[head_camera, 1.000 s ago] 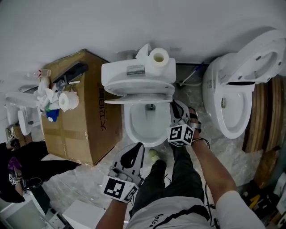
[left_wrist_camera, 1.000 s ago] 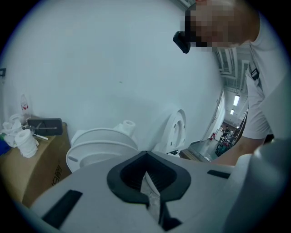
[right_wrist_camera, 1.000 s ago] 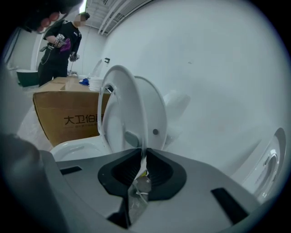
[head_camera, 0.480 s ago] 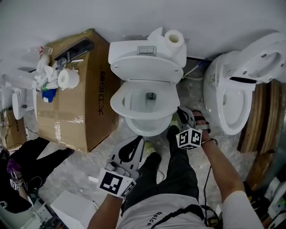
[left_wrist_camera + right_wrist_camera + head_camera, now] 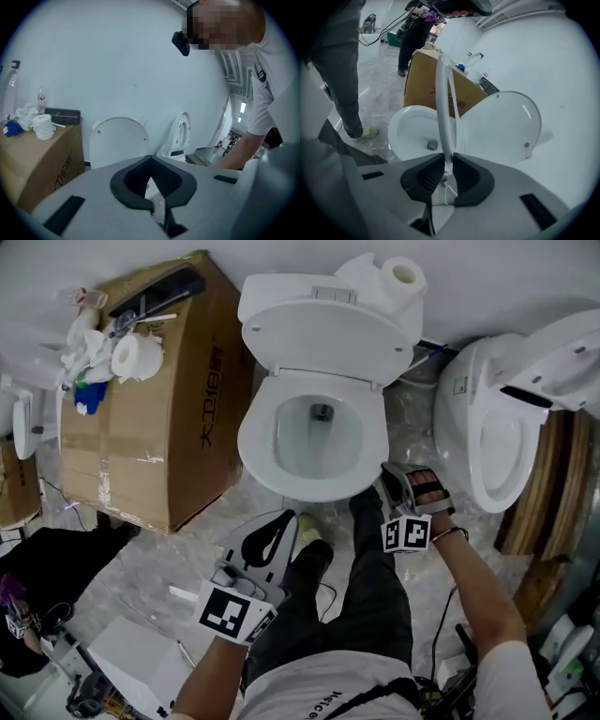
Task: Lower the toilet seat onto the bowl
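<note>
My right gripper [image 5: 387, 475] [image 5: 446, 164] pinches the front right rim of the toilet seat [image 5: 255, 442] [image 5: 442, 103]. Its pads are pressed on either side of the thin white edge. The seat hangs tilted between the bowl [image 5: 323, 442] [image 5: 410, 129] and the raised lid [image 5: 323, 329] [image 5: 501, 124]. It is not yet flat on the bowl, since my right gripper view looks past the rim into the bowl.

My left gripper [image 5: 284, 524] [image 5: 150, 161] hangs low by my knee, its jaws pressed together on nothing, well clear of the seat.

Room is tight at the sides. The cardboard box [image 5: 159, 427] stands just beside the bowl's left flank. A second toilet [image 5: 492, 437] stands to the right, with a strip of floor [image 5: 412, 432] between it and the bowl. My right gripper sits in that strip. My shoe [image 5: 314, 554] is near the bowl's front edge, between the two grippers.

A second ago the seat stood nearly upright against the lid, showing only as a thin line. Half a second ago it was partway over. The ring now spreads wide over the bowl, and my right gripper has come down and toward me. My left gripper has barely moved.
</note>
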